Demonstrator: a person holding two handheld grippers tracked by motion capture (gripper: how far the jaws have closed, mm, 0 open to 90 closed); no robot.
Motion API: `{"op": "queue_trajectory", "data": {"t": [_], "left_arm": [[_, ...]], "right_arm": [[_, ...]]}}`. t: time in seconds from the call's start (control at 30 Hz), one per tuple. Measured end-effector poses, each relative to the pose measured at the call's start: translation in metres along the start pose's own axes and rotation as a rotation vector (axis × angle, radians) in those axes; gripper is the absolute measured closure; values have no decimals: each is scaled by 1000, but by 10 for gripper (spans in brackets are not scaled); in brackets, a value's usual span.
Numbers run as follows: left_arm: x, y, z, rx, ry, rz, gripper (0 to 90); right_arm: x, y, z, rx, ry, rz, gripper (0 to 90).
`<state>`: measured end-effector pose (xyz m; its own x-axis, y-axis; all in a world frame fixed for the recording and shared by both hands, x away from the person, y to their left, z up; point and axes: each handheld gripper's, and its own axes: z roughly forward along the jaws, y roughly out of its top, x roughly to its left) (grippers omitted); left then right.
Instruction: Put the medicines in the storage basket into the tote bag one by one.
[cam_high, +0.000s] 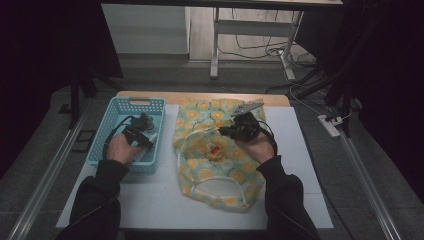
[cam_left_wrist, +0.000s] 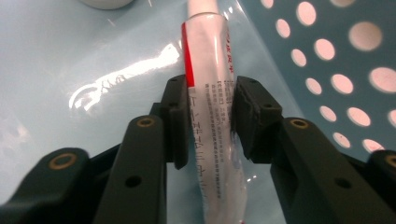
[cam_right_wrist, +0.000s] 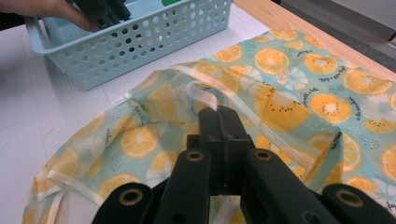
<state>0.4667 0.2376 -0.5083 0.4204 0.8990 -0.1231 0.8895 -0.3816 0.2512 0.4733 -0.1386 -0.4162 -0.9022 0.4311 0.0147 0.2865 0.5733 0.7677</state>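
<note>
A white tube (cam_left_wrist: 208, 60) with a red stripe and small print lies on the floor of the light-blue perforated basket (cam_high: 112, 107). My left gripper (cam_left_wrist: 210, 107) reaches down into that basket (cam_left_wrist: 327, 56), and both pads press the tube's sides. On the white mat to the right lies a fabric bag (cam_high: 220, 170) printed with orange slices. My right gripper (cam_high: 240, 131) sits over the bag's upper part. In the right gripper view its jaws (cam_right_wrist: 219, 112) are shut on the bag's pale strap (cam_right_wrist: 201, 91), which lifts the cloth (cam_right_wrist: 280, 60) there.
A small red item (cam_high: 214, 150) shows at the bag's mouth. A green-topped object (cam_high: 145, 120) and the edge of a white one (cam_left_wrist: 107, 3) lie farther back in the basket. The wooden table edge (cam_high: 200, 95) runs behind; bare mat lies in front.
</note>
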Motion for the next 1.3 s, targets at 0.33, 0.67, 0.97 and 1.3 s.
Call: {"op": "queue_trajectory", "data": {"t": [0.33,0.67,0.97,1.3], "left_arm": [[2,-2,-2,-39,-10,-7,684],[4,-8,-15,-102,-12,1,685],[7,-14,-26,-151,-38,33,685],[6,-17,-45,-228,-49,84,685]], "right_arm": [[0,0,-1,-3,-1,2,900],[0,0,-2,-12,-3,-1,900],[1,1,-2,-24,-4,-3,900],[2,2,-4,-35,-5,-9,900]]}}
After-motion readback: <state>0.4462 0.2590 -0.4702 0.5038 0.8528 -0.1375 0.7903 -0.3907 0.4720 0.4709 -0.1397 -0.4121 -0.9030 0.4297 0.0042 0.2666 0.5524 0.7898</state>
